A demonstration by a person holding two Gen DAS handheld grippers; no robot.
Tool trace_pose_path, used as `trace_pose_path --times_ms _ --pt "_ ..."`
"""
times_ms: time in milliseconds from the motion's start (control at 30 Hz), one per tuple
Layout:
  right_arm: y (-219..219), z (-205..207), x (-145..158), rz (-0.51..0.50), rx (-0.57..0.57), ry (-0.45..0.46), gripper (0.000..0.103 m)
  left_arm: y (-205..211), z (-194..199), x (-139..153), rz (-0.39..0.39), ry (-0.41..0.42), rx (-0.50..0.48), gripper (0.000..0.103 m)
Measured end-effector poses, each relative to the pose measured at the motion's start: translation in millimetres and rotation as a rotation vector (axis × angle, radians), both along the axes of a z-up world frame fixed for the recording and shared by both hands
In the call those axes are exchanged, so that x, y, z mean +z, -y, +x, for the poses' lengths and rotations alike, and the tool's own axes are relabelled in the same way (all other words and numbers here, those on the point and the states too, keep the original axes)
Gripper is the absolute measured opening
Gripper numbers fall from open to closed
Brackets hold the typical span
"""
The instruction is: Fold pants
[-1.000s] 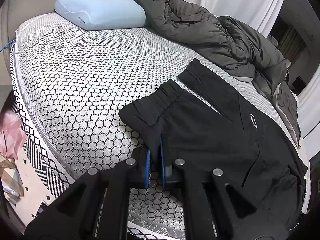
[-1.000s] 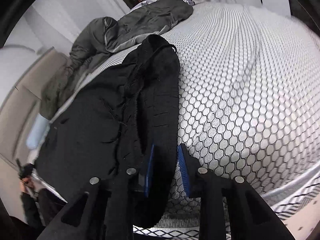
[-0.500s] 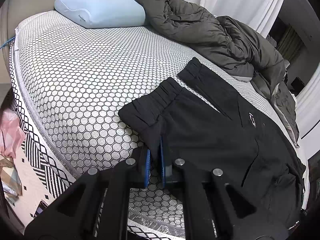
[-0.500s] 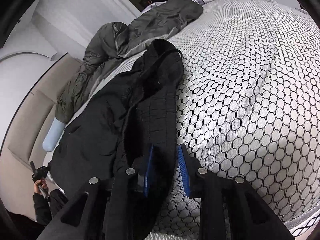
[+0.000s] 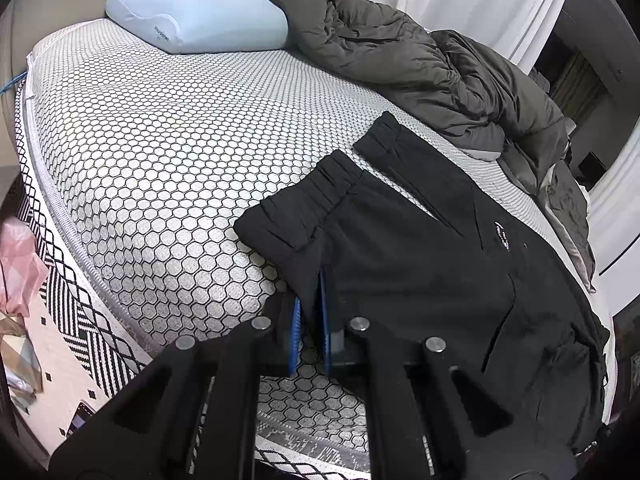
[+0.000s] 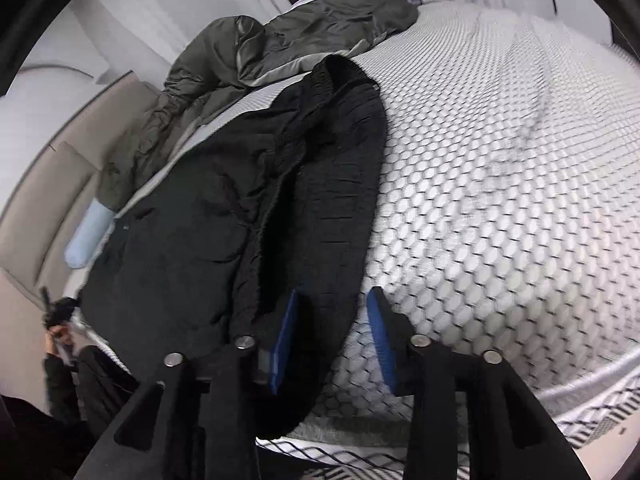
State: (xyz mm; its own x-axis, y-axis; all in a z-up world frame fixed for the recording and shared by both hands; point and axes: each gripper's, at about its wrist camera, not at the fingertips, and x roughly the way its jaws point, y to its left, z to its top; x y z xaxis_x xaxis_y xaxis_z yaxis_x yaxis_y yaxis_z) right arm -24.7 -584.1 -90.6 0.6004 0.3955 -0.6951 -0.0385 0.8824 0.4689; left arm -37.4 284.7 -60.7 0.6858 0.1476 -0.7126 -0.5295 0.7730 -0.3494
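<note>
Black pants (image 5: 420,256) lie on the honeycomb-patterned mattress (image 5: 160,152), leg cuffs toward the pillow. My left gripper (image 5: 310,300) is shut on the near edge of one pant leg, close behind its cuff. In the right wrist view the pants (image 6: 248,216) run away from me with the waistband (image 6: 344,76) at the far end. My right gripper (image 6: 332,312) is open, its blue pads straddling the near edge of the pants fabric without clamping it.
A dark grey duvet (image 5: 420,68) is bunched along the far side of the bed, close to the pants. A light blue pillow (image 5: 200,20) lies at the head. The patterned mattress side (image 5: 80,320) drops off to the left, with pink bags (image 5: 16,272) beyond.
My right gripper's jaws have opened wider and let go of the pants edge, with some motion blur. My left gripper has stayed shut on the pant leg and barely moved.
</note>
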Motion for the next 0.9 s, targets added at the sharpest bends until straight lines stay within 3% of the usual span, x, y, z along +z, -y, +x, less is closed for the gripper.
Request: trace_pose_path --times_ms 67,133,267,333,367,467,500,600,667,733,900 --pt "3.7 11.3 -4.6 0.063 -0.006 0.007 0.040 1.6 0.8 0.3 0.001 0.000 0.002 0.004" --pt "2.1 18.4 -4.1 0.065 -0.043 0.021 0.024 2.9 0.0 1.1 -0.004 0.004 0.002 0.004" --pt "-5.6 6.5 19.1 -0.039 -0.099 0.085 0.004 3.4 -1.2 2.7 -0.005 0.005 -0.001 0.004" --pt "-5.9 -12.2 38.5 -0.092 -0.124 0.125 0.003 4.1 -1.4 4.6 0.003 0.003 -0.002 0.004" --pt "-7.0 -18.8 44.0 -0.143 -0.142 0.104 0.000 3.9 -1.2 5.6 0.006 0.001 -0.003 0.004" --pt "-0.2 -27.6 30.0 -0.352 -0.270 -0.108 0.000 2.8 -1.5 5.7 0.003 0.003 -0.004 0.004" --pt "4.1 -28.6 25.0 -0.356 -0.303 -0.129 0.000 1.9 -2.0 4.5 -0.003 0.004 -0.004 0.004" --pt "31.4 -57.2 16.4 -0.083 -0.396 -0.012 0.012 1.6 -3.8 2.5 -0.009 0.005 -0.006 0.004" --pt "33.8 -76.0 11.3 0.048 -0.413 0.063 0.034 2.5 -4.4 3.0 -0.011 0.008 -0.008 0.004" --pt "25.1 -88.4 1.8 0.172 -0.377 0.112 0.047 1.7 -4.2 3.4 -0.020 0.012 -0.011 0.004" --pt "0.4 -100.3 -11.5 0.331 -0.316 0.207 0.048 -1.5 -6.9 2.2 -0.061 0.023 -0.011 0.004"
